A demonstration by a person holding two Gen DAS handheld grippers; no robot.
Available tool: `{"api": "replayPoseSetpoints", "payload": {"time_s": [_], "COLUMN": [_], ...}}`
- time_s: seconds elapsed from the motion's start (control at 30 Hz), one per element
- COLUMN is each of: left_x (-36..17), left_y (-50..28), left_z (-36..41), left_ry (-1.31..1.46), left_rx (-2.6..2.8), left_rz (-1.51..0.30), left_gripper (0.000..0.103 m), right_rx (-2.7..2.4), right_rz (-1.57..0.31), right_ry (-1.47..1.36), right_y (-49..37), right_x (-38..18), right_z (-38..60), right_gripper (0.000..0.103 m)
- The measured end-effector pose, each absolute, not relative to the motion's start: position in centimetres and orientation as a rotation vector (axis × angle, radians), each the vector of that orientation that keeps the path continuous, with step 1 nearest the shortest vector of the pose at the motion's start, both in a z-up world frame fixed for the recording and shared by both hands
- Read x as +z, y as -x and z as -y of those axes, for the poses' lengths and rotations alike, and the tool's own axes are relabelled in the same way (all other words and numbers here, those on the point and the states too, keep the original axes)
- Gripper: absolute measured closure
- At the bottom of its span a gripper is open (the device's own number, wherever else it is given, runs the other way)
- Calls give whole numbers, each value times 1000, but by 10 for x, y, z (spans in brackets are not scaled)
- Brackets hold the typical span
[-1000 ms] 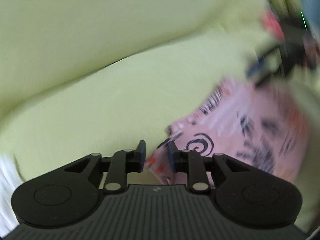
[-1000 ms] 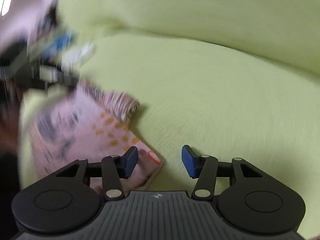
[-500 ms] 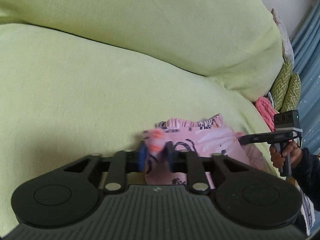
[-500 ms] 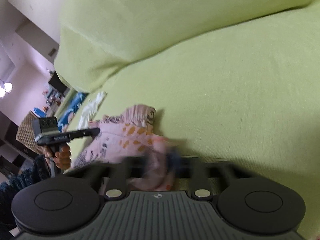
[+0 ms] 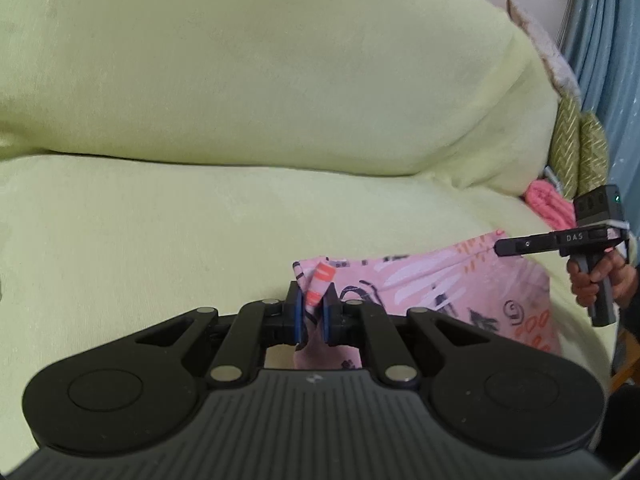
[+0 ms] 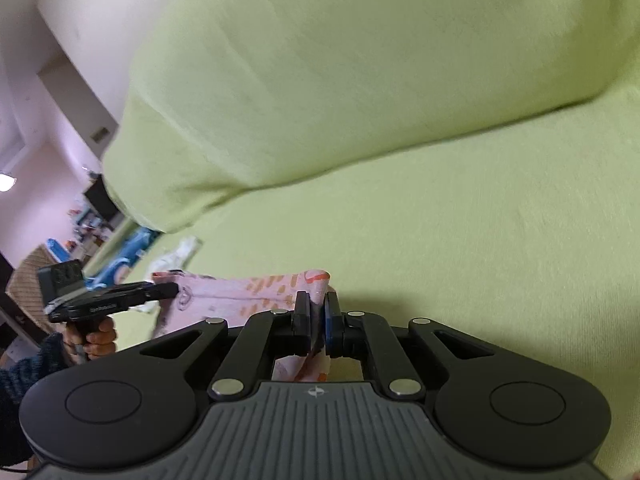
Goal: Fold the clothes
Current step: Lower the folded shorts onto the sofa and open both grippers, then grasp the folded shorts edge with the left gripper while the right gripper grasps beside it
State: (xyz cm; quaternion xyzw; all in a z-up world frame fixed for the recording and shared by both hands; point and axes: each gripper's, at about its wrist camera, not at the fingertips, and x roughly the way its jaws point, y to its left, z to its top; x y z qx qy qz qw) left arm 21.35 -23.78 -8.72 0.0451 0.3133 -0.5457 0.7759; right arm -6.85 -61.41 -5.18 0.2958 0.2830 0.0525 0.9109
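Note:
A pink patterned garment [image 5: 440, 280] lies stretched across the green sofa seat [image 5: 160, 240]. My left gripper [image 5: 311, 300] pinches a bunched corner of it between the blue pads, and its jaws are still closing. In the right wrist view, the right gripper [image 6: 317, 308] grips the opposite corner of the garment [image 6: 240, 292], its jaws also closing on the cloth. Each view shows the other tool: the right gripper [image 5: 498, 247] at the garment's far edge, and the left gripper [image 6: 174, 290] likewise. A hand [image 5: 600, 280] holds the far handle.
The green sofa backrest [image 5: 280, 80] rises behind the seat. A coral cloth [image 5: 548, 204] and patterned cushions [image 5: 580, 148] sit at the sofa's right end by a blue curtain [image 5: 600, 40]. A white cloth [image 6: 180, 252] lies at the left end.
Both grippers have shut on corners of the pink garment and rolled level. The garment went from a loose heap to being stretched between them.

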Motion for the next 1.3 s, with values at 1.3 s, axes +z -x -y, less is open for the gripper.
{"api": "replayPoseSetpoints", "payload": {"time_s": [1.3], "left_x": [-182], "left_y": [45], "left_z": [199], "left_ry": [-1567], "left_rx": [-832], "left_rz": [282], "left_gripper": [80], "right_rx": [-157], "right_rz": [-602], "right_ry": [1086], "right_y": [141], "right_x": [-130], "right_z": [320], "right_gripper": [83]}}
